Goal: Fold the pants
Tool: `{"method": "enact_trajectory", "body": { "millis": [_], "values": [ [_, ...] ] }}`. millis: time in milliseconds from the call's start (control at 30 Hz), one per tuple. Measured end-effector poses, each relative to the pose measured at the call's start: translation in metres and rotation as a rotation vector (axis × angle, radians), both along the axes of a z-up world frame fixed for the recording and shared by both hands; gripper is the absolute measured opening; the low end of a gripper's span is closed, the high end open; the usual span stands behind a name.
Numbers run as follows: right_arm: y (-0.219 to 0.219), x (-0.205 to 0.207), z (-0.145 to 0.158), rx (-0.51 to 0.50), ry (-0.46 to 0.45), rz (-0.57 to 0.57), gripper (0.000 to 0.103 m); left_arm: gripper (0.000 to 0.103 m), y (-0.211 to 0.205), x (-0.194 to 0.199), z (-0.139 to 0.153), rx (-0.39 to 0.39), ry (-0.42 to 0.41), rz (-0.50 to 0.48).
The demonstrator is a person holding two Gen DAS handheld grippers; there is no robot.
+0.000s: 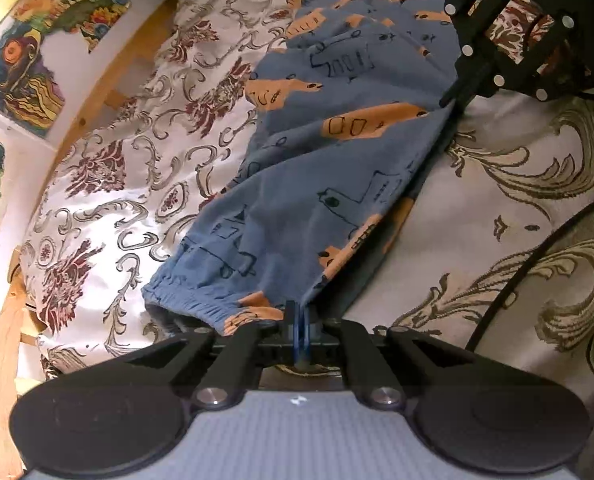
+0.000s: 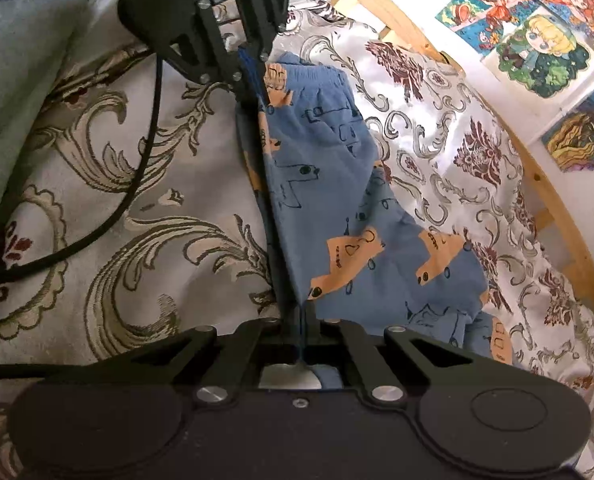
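1. Along the near edge of the bed, the left gripper has its jaws closed tight on the cuff end of the pants, right beside the gathered elastic hem.
2. The pants lie stretched along the bedspread, one long edge pulled into a taut line between the two tools; the rest of the blue, orange-patched cloth sags away toward the wall side.
3. At the other end of that line, the right gripper is likewise clamped on the fabric, near what looks like the upper part of the garment.
4. To my eye this is a lengthwise fold in progress. Doing it well means moving both ends at an even height, keeping the edge taut, and laying it over so the legs match without bunching.
5. A black cable trails across the patterned spread and could snag.
6. Beyond the bed runs a wooden frame, with colourful drawings stuck to the white wall.
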State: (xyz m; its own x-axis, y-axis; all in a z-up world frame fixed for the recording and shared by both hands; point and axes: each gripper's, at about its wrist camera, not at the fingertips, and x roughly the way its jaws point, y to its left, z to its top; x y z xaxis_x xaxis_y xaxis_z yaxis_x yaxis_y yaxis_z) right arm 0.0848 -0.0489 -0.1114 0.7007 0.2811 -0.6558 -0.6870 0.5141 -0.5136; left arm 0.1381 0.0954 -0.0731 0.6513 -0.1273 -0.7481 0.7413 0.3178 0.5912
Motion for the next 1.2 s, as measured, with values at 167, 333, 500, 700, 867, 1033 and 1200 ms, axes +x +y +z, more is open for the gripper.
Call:
{"method": "enact_trajectory", "body": {
  "millis": [167, 333, 500, 700, 867, 1033, 1200],
  "values": [
    [-0.003, 0.004, -0.005, 0.034, 0.049, -0.012, 0.008, 0.005, -0.003, 0.003, -0.002, 0.021, 0.020, 0.002],
    [-0.054, 0.018, 0.044, 0.225, 0.121, -0.119, 0.078, 0.040, -0.001, 0.020, 0.035, -0.201, 0.198, 0.159],
    [-0.159, 0.059, 0.083, 0.420, 0.258, -0.405, 0.098, 0.079, -0.049, 0.017, 0.067, -0.490, 0.201, 0.280],
    [-0.263, 0.097, 0.081, 0.654, 0.345, -0.687, 0.102, 0.084, -0.174, 0.005, 0.044, -0.515, 0.116, 0.230],
    [-0.294, 0.109, 0.071, 0.760, 0.329, -0.723, 0.102, 0.028, -0.257, 0.004, 0.011, -0.394, 0.039, 0.123],
    [-0.305, 0.129, 0.059, 0.802, 0.376, -0.696, 0.096, 0.021, -0.274, 0.028, -0.014, -0.344, 0.091, 0.216],
    [-0.308, 0.169, 0.047, 0.839, 0.414, -0.735, 0.085, 0.022, -0.261, 0.032, -0.027, -0.314, 0.090, 0.274]
  ]
}}
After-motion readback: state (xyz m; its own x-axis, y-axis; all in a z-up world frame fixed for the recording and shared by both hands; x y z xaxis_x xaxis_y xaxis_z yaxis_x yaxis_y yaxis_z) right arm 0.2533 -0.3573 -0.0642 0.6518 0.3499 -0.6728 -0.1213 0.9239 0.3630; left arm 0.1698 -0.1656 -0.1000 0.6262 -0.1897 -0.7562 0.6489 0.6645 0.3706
